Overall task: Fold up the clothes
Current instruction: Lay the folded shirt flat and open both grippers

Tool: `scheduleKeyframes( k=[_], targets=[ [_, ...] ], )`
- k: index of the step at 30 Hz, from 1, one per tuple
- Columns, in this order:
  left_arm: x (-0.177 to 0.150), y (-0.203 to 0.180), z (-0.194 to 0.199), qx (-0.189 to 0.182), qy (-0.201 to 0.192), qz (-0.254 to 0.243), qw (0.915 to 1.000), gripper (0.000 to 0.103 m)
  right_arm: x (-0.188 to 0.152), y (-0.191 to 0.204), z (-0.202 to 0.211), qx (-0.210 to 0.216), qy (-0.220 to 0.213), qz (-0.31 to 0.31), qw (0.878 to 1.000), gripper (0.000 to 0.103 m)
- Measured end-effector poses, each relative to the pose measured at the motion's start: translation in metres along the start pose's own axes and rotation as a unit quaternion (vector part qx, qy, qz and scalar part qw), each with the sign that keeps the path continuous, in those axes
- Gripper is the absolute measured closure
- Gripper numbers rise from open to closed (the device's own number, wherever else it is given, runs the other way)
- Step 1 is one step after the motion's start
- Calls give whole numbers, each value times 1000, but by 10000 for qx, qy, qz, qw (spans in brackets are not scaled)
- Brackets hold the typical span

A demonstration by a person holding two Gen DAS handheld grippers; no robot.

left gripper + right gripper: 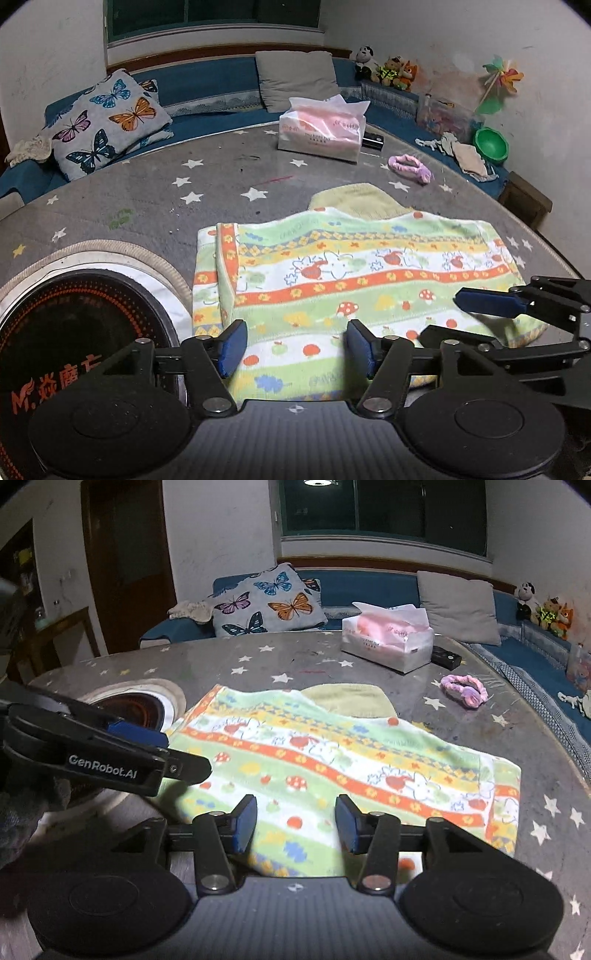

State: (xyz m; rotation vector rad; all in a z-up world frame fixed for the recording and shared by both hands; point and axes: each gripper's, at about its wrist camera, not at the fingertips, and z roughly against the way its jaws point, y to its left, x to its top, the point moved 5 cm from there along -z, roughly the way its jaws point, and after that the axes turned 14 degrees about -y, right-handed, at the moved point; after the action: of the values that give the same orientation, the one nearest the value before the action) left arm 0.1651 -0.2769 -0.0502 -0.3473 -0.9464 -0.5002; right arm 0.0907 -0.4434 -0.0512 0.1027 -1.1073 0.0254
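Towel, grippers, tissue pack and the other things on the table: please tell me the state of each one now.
Towel: folded over, lying flat on the table, not gripped.
Yellow cloth: flat, partly under the towel.
Left gripper: open, above the towel's near edge.
Right gripper: open, above the towel's near edge.
Tissue pack: opened, a tissue sticking out.
Headband: lying loose, apart from the towel.

On the table point(110, 192) lie two cloths: one patterned towel point(351, 273) and one plain yellow-green cloth point(360, 201) just behind it. There is one tissue pack point(319, 131), one pink headband point(410, 167), one small black box point(373, 141) and one round cooker plate point(74, 317) near left. The far bench holds two cushions and three soft toys.
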Motion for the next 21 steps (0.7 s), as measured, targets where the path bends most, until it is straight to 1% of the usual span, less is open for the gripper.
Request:
scheduleKeyframes(
  k=[4, 5, 9, 10, 11, 15, 16, 17, 21],
  targets=[
    [-3, 0, 3, 24, 10, -22, 10000, 32, -4, -1, 7, -40, 2, -61, 10000, 50],
    [-3, 0, 5, 28, 12, -25, 10000, 30, -5, -1, 10, -55, -6, -80, 10000, 47],
    [-6, 0, 9, 49, 15, -34, 10000, 22, -9, -3, 20, -131, -55, -171, 9998, 44],
    [-7, 1, 11, 50, 17, -33, 10000, 21, -10, -4, 23, -157, -65, -203, 9996, 39],
    [-8, 1, 12, 64, 17, -30, 10000, 19, -11, -5, 25, -185, -73, -237, 9995, 30],
    [-12, 2, 18, 95, 24, -28, 9999, 12, -17, -9, 35, -330, -76, -353, 9988, 27],
    [-14, 2, 19, 106, 27, -39, 9999, 12, -19, -11, 38, -378, -67, -392, 9985, 23],
    [-15, 2, 21, 118, 31, -49, 9999, 11, -21, -13, 40, -432, -57, -437, 9981, 21],
    [-19, 1, 27, 140, 34, -83, 9999, 8, -29, -20, 51, -619, -65, -609, 9962, 20]
  ],
)
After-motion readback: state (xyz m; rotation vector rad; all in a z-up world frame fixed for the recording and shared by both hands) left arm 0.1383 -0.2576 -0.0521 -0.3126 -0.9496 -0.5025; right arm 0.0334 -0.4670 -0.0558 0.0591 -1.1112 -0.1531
